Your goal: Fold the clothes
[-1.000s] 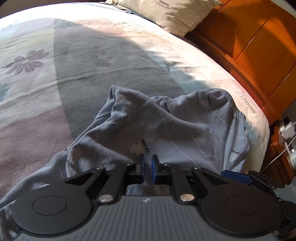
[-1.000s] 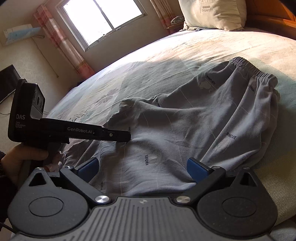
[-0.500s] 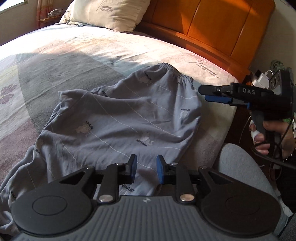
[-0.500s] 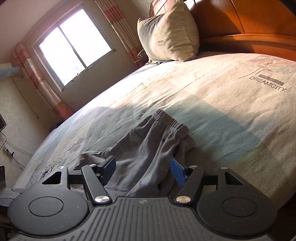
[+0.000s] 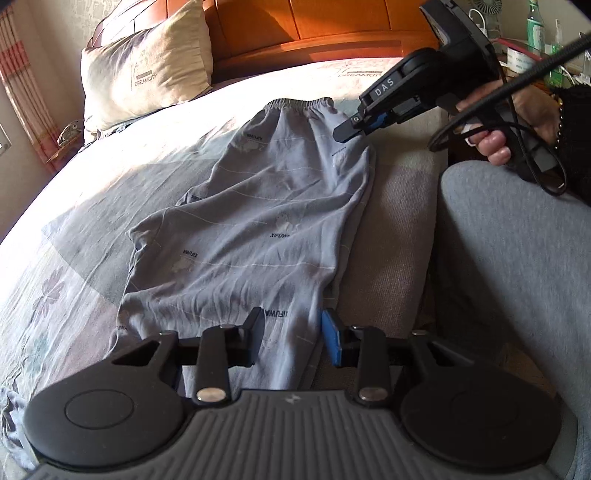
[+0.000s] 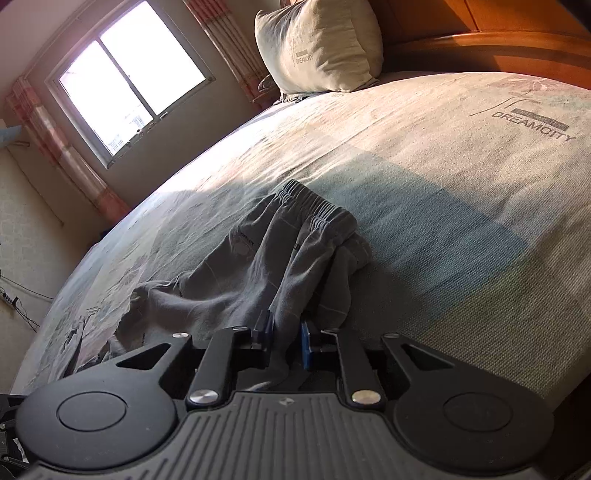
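1. The grey trousers point(image 5: 258, 206) lie lengthwise near the side edge of the bed point(image 5: 110, 155), beside the person's knee point(image 5: 517, 258). The elastic waistband point(image 5: 299, 102) points toward the headboard point(image 5: 332, 22) and pillow point(image 5: 147, 70), and the leg ends run under the left tongs point(image 5: 291, 332).

2. The right tongs point(image 6: 284, 338) are closing on a gathered fold of the trousers' side edge just below the waistband. The cloth passes between the pads, which look pressed against it. A second ago these tongs stood wide apart over the middle of the garment with nothing gripped.

3. The left tongs are opening. Cloth shows in the gap, but the pads stand clear of it, so nothing is held. A second ago they were nearly together, low over rumpled fabric.

4. Compared with a second ago, the trousers are pulled out longer and flatter. The bunched heap has become a smoother panel, with wrinkles left near the leg ends.

5. My judgement: the straightening is largely done, and the right side is taking its hold for a fold. The left tongs need a fresh grip at the leg ends before any lift.
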### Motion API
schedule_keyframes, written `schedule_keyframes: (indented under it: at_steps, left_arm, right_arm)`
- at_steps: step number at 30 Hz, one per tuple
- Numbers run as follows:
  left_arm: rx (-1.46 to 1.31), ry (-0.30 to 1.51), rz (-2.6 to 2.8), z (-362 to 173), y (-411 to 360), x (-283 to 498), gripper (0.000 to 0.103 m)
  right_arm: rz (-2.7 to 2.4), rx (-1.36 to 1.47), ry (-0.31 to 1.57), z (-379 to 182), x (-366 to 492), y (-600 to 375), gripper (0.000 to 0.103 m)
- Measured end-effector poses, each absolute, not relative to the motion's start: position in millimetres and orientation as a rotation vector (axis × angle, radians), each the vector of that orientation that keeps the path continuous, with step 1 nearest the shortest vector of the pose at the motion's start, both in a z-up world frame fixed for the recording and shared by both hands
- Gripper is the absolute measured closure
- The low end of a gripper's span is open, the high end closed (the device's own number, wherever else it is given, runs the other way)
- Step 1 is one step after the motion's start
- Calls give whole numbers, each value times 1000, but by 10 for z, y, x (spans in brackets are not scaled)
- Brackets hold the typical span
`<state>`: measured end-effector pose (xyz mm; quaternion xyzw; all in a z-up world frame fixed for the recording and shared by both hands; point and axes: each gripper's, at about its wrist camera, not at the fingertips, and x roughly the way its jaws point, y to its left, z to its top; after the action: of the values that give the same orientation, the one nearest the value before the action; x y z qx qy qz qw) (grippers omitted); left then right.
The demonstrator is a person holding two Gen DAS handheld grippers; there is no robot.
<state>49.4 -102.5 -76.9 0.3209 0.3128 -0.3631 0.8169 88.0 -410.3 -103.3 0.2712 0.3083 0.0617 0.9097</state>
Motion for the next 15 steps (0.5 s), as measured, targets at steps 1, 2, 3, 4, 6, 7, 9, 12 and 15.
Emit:
schedule_keyframes:
  at_steps: [1,2,3,4,6,7,9,12,15]
  left_arm:
    - [715,665,-772,-784,-1026,471,68]
    - [752,661,-770,-802,-1021,441,68]
    - [789,657,-768,-821,-1017,410,69]
    - [826,653,-766,-839,-1012,380,70]
    - [863,652,-758,-860,-986,351,72]
    - [871,654,-754,-851,-963,338,72]
    - [884,657,-750,-820,-915,311,72]
    - [910,656,-752,-759,-842,258,72]
    - [960,650,-730,-739,-769,235,72]
  right_arm:
    - [127,563,637,-1034,879,-4109,86]
    - [126,564,639,-1033,879,-4111,86]
    - [124,560,640,-1033,881,-4108,86]
    - [124,555,641,-1032,883,-4102,86]
    - [124,555,644,-1038,884,-4088,86]
    - [125,556,646,-1040,885,-4082,86]
    - [127,559,648,-1039,889,-4074,86]
    - [129,563,647,-1033,895,-4080,86]
    - [129,567,651,-1045,903,-4078,86]
